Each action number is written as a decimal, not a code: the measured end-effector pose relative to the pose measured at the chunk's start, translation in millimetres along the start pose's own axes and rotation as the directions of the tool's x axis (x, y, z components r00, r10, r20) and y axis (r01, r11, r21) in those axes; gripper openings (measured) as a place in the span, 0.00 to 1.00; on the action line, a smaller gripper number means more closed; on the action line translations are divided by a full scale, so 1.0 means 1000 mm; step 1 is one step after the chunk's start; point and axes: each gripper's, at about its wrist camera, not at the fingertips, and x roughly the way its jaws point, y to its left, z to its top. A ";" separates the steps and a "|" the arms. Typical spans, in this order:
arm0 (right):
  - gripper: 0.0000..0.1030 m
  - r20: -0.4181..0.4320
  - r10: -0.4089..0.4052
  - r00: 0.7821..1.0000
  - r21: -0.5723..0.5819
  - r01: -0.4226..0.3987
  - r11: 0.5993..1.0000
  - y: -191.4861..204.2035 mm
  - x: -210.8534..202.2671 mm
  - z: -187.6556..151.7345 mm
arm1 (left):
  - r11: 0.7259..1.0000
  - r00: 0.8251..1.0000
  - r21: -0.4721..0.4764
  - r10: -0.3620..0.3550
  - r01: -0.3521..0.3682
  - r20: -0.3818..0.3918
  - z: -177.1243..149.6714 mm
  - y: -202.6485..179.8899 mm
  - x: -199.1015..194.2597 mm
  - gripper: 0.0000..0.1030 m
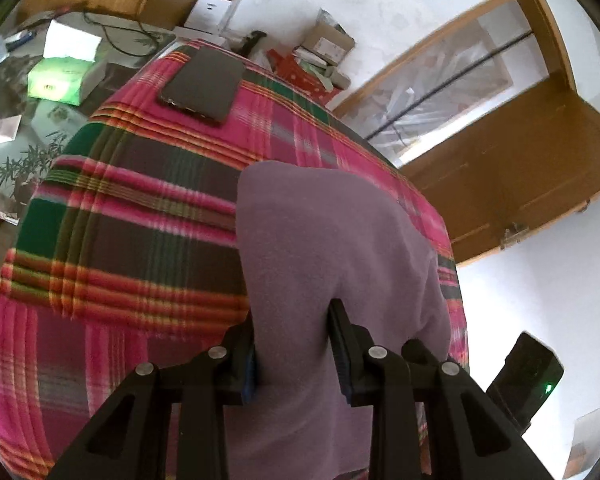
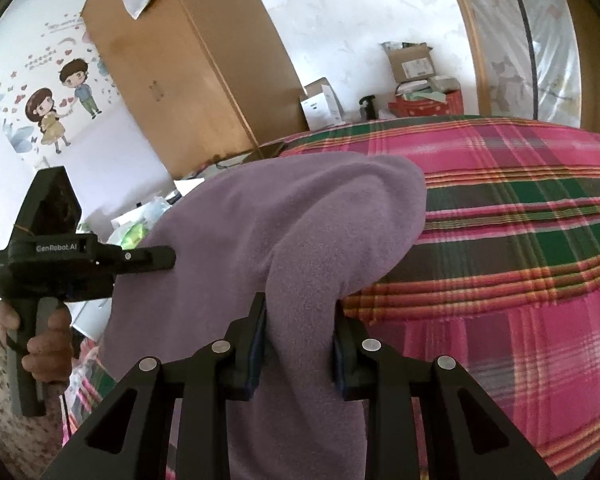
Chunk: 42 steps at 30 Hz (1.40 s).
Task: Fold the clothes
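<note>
Above plaid bed [image 1: 140, 240] | both tools clamp purple garment [image 1: 320, 248], draped lengthwise

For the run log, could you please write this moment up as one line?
task: fold clothes | left gripper: shut on purple garment | right gripper: shut on purple garment | garment raised over plaid blanket | phone on blanket
</note>
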 end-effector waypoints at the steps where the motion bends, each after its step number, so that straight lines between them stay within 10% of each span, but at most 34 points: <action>1: 0.27 0.003 -0.002 1.000 -0.005 0.002 1.000 0.000 0.003 0.001 | 1.000 1.000 -0.006 0.007 -0.007 -0.007 0.001 0.003 0.004 0.31; 20: 0.37 -0.059 -0.070 0.996 0.039 0.073 0.997 -0.018 0.023 -0.007 | 0.996 0.999 -0.085 0.031 -0.032 -0.009 -0.017 0.036 0.005 0.48; 32: 0.37 0.072 -0.108 0.991 -0.011 0.109 0.994 0.002 -0.036 -0.029 | 0.991 0.997 -0.118 0.073 -0.068 0.038 -0.052 0.043 -0.020 0.48; 42: 0.29 -0.049 -0.134 0.990 -0.040 0.132 0.990 0.013 -0.031 -0.067 | 0.988 0.994 -0.115 0.106 -0.103 0.022 -0.075 0.048 -0.028 0.48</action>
